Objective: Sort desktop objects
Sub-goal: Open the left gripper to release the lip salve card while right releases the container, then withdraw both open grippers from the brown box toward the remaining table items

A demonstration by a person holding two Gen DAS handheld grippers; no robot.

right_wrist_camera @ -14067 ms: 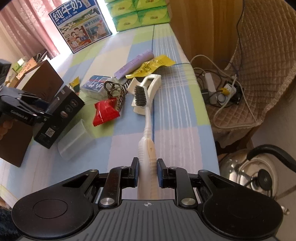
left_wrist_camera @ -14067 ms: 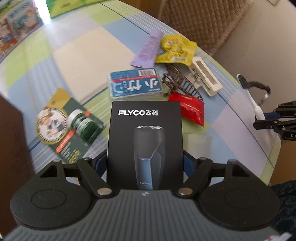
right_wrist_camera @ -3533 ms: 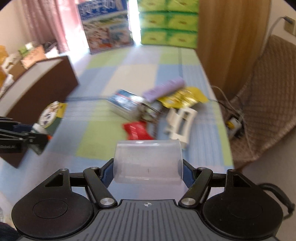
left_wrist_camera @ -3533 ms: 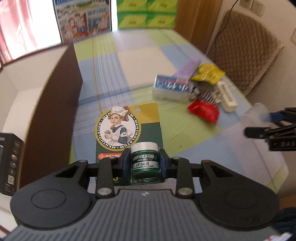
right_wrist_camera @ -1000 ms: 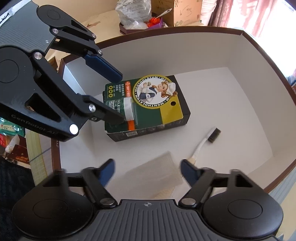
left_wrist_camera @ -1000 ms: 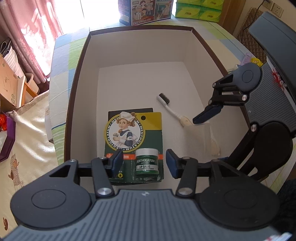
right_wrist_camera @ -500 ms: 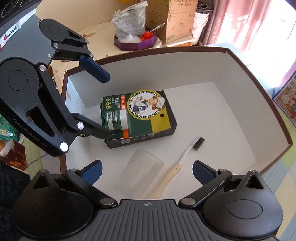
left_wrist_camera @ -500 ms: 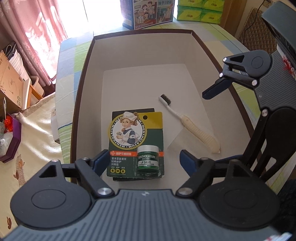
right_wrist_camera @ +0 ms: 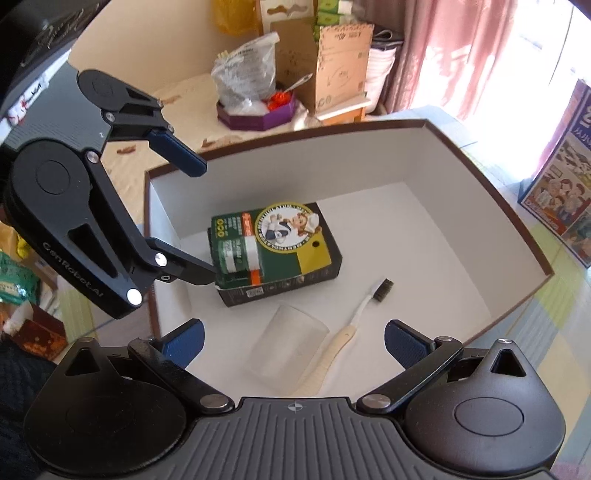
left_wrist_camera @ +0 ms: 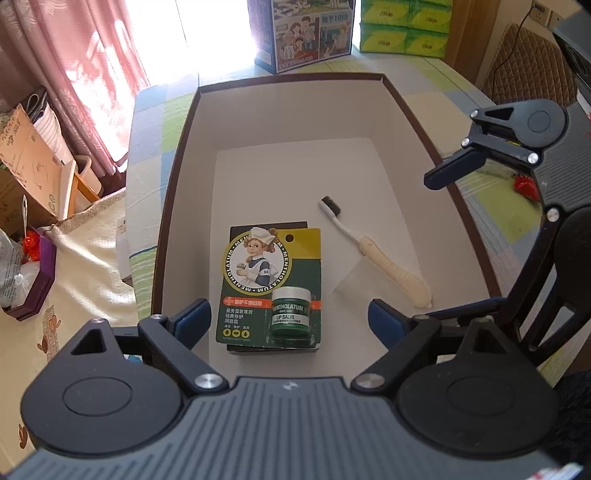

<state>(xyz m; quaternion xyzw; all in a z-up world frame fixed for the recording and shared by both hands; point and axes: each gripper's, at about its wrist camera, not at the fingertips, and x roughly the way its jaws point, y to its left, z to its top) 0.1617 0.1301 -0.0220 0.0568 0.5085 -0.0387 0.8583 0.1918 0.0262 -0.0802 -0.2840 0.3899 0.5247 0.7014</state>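
A large bin (left_wrist_camera: 295,78), brown outside and white inside, holds everything here. The green and yellow lip salve card (left_wrist_camera: 269,273) lies on a black box (right_wrist_camera: 280,285). Beside them lie a white toothbrush (left_wrist_camera: 373,251) and a clear plastic cup (right_wrist_camera: 288,358) on its side. My left gripper (left_wrist_camera: 288,319) hangs above the card with its jaws opening and its pads clear of the card. My right gripper (right_wrist_camera: 293,339) is open above the cup and toothbrush (right_wrist_camera: 351,326), touching neither. Each gripper shows in the other's view, the left gripper (right_wrist_camera: 192,218) over the bin's corner.
Behind the bin stand a printed carton (left_wrist_camera: 306,33) and green tissue packs (left_wrist_camera: 402,29) on the checked tablecloth. A red packet (left_wrist_camera: 526,184) lies on the table to the right, near a woven chair (left_wrist_camera: 528,70). Cardboard boxes and a purple tray (right_wrist_camera: 258,114) sit beyond the bin's other side.
Both grippers have lifted away from the bin's floor. The left jaws spread wide off the lip salve card. The right jaws widened and the cup now lies free beside the toothbrush.
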